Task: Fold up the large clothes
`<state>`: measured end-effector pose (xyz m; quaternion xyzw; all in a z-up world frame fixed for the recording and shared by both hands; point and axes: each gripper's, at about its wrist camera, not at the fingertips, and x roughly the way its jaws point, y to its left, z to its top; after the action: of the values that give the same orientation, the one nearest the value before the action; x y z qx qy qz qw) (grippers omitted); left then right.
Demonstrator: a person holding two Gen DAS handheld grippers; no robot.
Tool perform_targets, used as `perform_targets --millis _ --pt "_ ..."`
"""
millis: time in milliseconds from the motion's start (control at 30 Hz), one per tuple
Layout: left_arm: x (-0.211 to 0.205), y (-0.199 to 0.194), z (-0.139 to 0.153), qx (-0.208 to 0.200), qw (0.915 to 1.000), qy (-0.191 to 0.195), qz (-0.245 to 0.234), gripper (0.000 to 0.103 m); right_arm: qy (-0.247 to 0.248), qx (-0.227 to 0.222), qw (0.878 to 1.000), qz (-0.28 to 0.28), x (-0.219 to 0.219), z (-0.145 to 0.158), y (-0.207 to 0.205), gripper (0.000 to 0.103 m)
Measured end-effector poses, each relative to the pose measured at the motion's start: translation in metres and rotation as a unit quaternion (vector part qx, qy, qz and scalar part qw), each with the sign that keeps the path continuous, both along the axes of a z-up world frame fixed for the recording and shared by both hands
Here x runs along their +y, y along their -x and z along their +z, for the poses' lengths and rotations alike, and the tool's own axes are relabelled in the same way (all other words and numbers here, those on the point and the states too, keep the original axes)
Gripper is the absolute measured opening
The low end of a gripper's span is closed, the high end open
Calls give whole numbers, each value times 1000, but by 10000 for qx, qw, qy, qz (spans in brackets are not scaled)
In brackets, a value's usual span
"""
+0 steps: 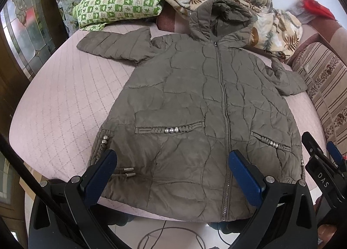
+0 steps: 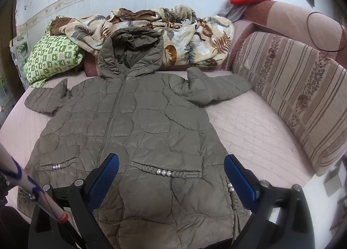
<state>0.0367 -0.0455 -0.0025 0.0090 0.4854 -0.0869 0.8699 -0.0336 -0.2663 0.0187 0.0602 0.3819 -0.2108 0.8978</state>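
A puffy olive quilted jacket (image 1: pixel 195 105) lies zipped and face up on the bed (image 1: pixel 65 105), a pink diamond-stitched cover, its hood against a leaf-print fleece blanket (image 2: pixel 173 32). Left gripper (image 1: pixel 173 173) and right gripper (image 2: pixel 171 175) hover above the hem, jaws released, hiding its edge.

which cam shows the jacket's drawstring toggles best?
Left wrist: the two metal toggles lie in plain sight near the jacket hem, beside the left finger. Right wrist shows the jacket but no toggles.
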Motion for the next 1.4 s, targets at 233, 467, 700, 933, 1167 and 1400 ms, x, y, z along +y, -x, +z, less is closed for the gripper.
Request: perform_targets --millis 233,467,700,933,1167,1400 --pt "0 7 -5 21 9998 82 203 102 -49 84 9999 -52 -6 -5 -7 100" --pt "-1 20 -8 30 9995 88 304 102 -79 117 9999 -93 -12 -7 -11 100" --pt "-5 33 -1 -63 9996 266 62 102 -132 132 9997 -152 -20 -9 -13 100" --pt "-13 37 3 -74 9972 673 -316 102 -139 141 9997 -159 -21 -10 -15 100" --pt "-19 39 2 -50 9965 704 -443 102 -145 132 9997 -157 -21 -9 -14 100" --pt "-3 15 19 -387 9988 300 -94 102 -180 73 9997 -118 -17 -11 -12 100"
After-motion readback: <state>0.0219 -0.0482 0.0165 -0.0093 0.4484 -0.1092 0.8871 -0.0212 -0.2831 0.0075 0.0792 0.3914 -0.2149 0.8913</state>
